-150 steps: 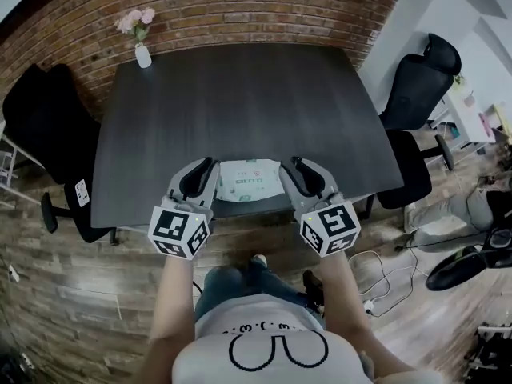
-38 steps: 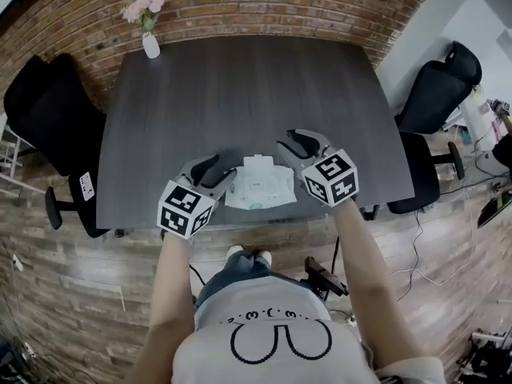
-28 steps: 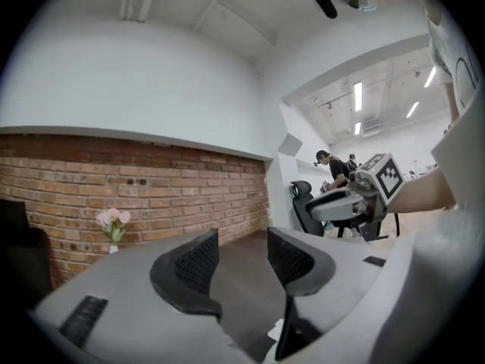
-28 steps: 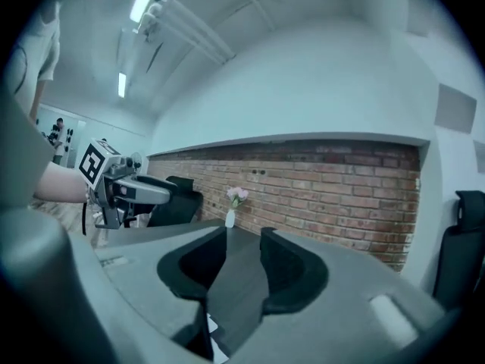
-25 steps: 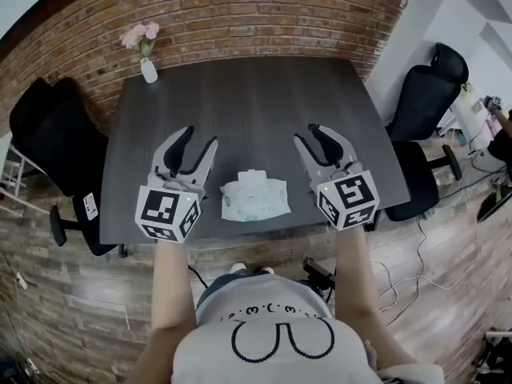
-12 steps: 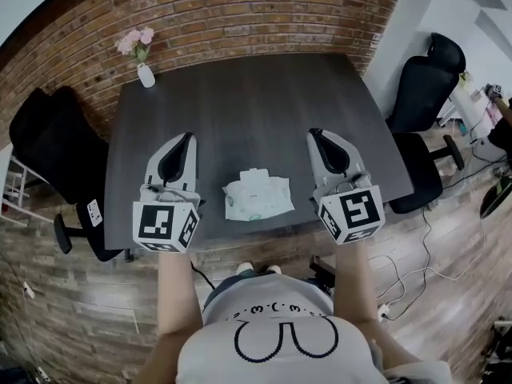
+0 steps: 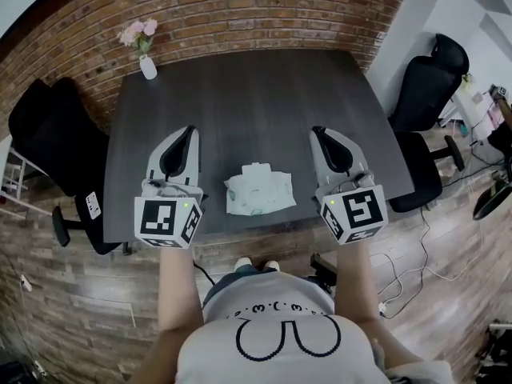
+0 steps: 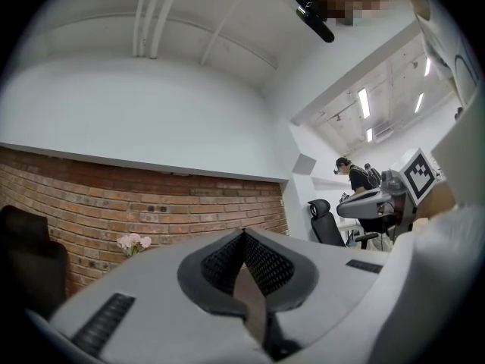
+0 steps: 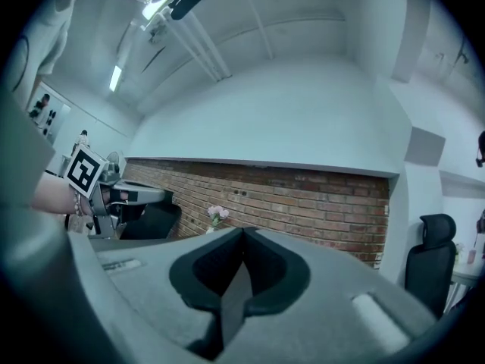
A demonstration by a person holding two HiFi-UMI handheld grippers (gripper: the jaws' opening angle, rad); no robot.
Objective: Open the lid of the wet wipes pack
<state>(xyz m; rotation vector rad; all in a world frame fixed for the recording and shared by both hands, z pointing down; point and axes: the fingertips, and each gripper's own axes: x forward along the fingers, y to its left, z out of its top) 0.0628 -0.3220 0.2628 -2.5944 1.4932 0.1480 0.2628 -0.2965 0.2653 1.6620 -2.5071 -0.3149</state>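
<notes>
- i am holding the left gripper (image 7: 187,132) above the table (image 7: 248,94), toward its left edge, with its jaws pressed together on nothing.
- i am holding the right gripper (image 7: 319,132) toward the right edge, its jaws likewise closed and empty.
- the wet wipes pack (image 7: 258,194) is lying between them near the front edge, apart from both.

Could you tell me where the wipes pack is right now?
In the head view, the wipes pack lies near the table's front edge, midway between the left gripper and right gripper, touching neither.
</notes>
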